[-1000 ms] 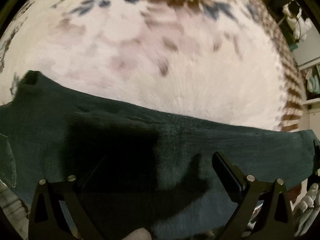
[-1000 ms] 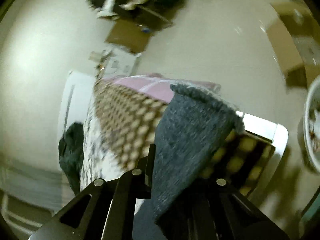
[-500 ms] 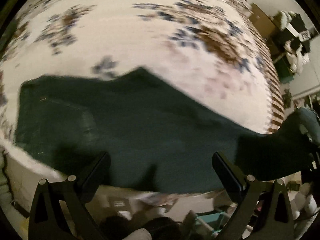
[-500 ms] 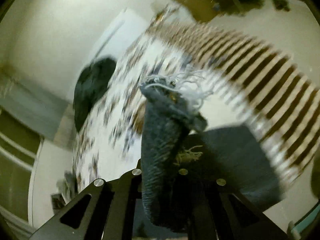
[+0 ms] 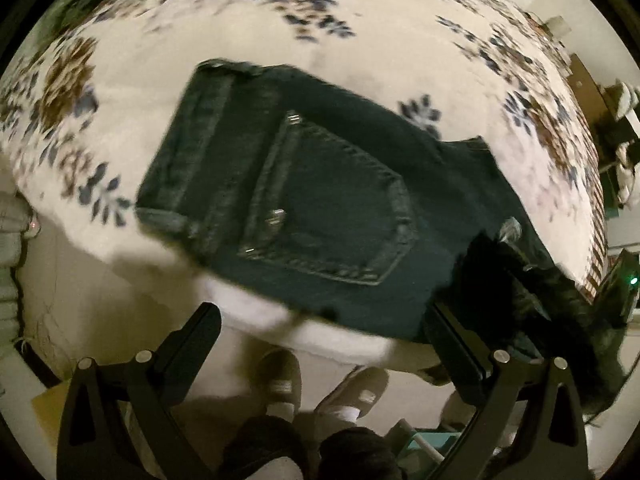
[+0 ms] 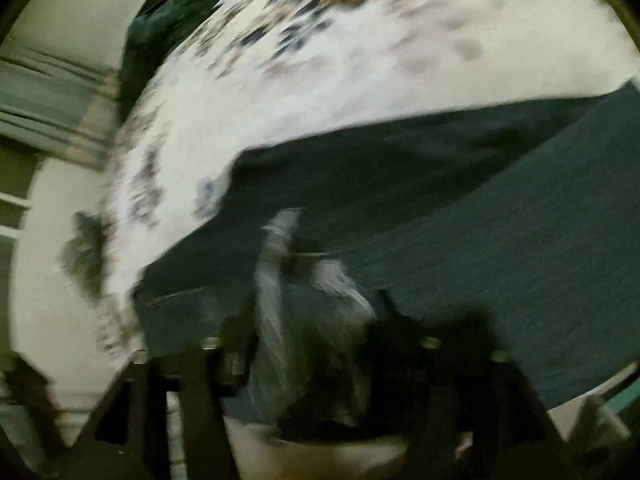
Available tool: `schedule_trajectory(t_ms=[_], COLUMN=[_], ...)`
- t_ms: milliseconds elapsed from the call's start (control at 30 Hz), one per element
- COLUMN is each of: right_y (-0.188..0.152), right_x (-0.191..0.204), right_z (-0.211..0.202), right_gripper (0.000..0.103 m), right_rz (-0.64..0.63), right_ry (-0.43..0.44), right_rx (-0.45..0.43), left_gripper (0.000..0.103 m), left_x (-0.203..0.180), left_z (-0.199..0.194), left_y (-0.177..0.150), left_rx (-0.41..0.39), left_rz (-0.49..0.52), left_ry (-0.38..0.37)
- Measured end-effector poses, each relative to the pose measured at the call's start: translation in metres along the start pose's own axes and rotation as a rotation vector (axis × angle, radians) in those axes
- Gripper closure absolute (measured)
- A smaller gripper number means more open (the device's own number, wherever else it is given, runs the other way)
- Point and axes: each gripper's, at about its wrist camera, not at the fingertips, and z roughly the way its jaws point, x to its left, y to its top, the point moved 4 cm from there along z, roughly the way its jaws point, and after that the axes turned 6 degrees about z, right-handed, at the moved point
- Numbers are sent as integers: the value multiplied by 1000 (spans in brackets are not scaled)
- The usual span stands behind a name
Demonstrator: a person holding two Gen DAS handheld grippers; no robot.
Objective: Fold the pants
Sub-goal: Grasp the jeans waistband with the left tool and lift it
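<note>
Gaping wide with nothing between its two black fingers, the left gripper [image 5: 320, 332] is hovering just off the near edge of a bed, its fingers [image 5: 188, 344] framing the person's shoes [image 5: 320, 384] on the pale floor below. Beyond the fingertips, the dark denim pants [image 5: 320, 200] are lying on the floral bedspread [image 5: 360, 32], waistband [image 5: 192, 148] toward the left of the left wrist view and a stitched back pocket [image 5: 328, 208] facing up, with the near edge of the fabric hanging slightly over the side of the mattress. To the right, the pant legs are trailing off toward a dark, shadowed bunch at the bed's edge.

In the heavily blurred right wrist view, the right gripper [image 6: 320, 344] is closing on a bunched, frayed hem [image 6: 288, 280] of the pants [image 6: 480, 240], the pale threads spilling between its fingers, while the rest of the leg is stretching away across the bedspread [image 6: 360, 60] to the right. Another dark garment [image 6: 172, 12] is sitting at the far corner of the bed, well apart from the pants.
</note>
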Motion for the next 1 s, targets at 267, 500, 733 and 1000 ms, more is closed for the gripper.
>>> schedule_trajectory(t_ms=[267,500,733,1000], right_y=[25,32,38,46], right_x=[-17,-52,-40,-33], right_z=[-61,-25,-34,-43], right_gripper=[43,42,42,42], right_rz=[53,18,-28,-96], right_ry=[-58,-286,-274,-324], right_rx=[-62,74,87,100], left_gripper=[0,0,3,40], left_x=[27,64,116,132], left_z=[5,25,59,48], left_y=[-3,-3,-15,6], left_rx=[-7,-24,-203,-481], left_rz=[-105,-300,-739,-730], left_ry=[18,13,-373,-456])
